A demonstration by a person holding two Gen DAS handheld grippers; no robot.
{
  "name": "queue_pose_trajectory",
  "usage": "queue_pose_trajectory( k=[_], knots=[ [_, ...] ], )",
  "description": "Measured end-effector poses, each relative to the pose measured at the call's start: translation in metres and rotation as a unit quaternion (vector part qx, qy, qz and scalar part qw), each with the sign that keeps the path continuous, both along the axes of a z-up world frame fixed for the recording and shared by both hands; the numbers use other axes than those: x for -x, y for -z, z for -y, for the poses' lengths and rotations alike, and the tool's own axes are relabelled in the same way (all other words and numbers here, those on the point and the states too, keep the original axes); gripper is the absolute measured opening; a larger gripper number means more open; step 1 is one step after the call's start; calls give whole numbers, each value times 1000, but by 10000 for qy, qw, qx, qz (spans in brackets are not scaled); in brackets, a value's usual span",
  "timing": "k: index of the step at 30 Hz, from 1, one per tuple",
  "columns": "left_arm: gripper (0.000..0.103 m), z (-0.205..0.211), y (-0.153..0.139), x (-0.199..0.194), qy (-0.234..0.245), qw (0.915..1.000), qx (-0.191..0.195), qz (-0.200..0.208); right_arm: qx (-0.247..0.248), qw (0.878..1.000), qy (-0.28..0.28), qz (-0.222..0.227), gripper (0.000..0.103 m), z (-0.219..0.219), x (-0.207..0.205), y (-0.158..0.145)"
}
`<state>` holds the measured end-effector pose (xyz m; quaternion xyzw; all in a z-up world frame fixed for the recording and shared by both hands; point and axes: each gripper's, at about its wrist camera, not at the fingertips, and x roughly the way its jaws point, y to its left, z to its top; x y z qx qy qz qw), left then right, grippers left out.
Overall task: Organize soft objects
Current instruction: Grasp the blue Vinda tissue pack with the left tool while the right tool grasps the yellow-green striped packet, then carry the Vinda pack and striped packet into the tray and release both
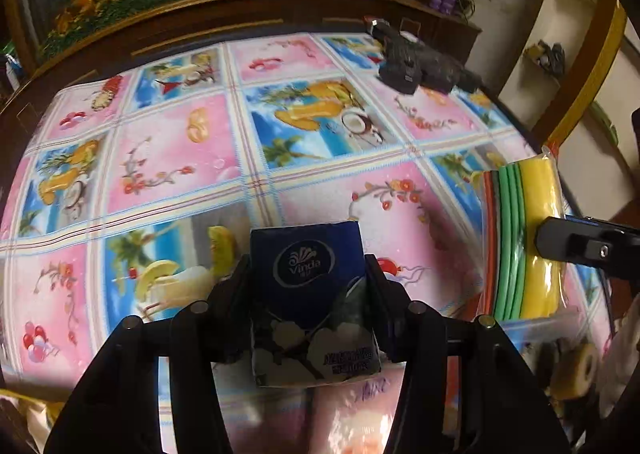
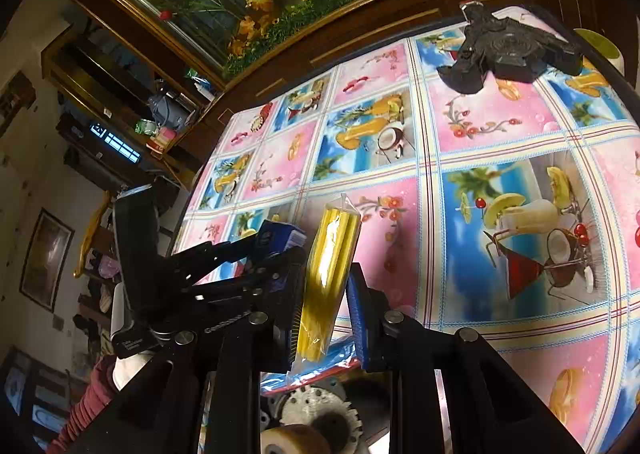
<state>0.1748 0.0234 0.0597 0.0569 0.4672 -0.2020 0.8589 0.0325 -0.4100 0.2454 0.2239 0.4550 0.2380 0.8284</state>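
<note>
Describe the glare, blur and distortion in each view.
Left wrist view: fisheye bends the tablecloth grid into curves; glare whitens the cloth near the bottom edge; the tissue pack has a readable logo but smeared lower print. Right wrist view: the yellow sponge pack looks soft and streaked; corners darken.

In the left wrist view, the lower half of the tissue pack (image 1: pixel 308 302) sits between the black fingers, its white label print too blurred to read. At the right edge, the right gripper (image 1: pixel 536 240) is cut off, covering part of the sponge pack (image 1: pixel 520 238). At bottom right, the yellowish roll (image 1: pixel 576 374) is smeared and partly cropped.
</note>
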Motion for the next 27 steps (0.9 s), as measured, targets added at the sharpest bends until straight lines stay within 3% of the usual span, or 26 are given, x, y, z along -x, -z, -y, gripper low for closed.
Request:
queue_pose_trajectory(
  k=[5,15,21,27],
  knots=[
    [50,-27,-34,28,-116,9990,345,247,11,9996,37,265,21,-6,21,-30],
    [50,-106,-86,140,-332,9922,1106,471,250,9969,-408,627,21,-49,94,-80],
    [51,-179,-88,212,-937,9835,1423,605,368,9937,-832,657,21,-89,149,-89],
    [51,-246,-62,266,-1851,9715,1340,630,365,9891,-1320,543,21,-137,189,-79]
  ],
)
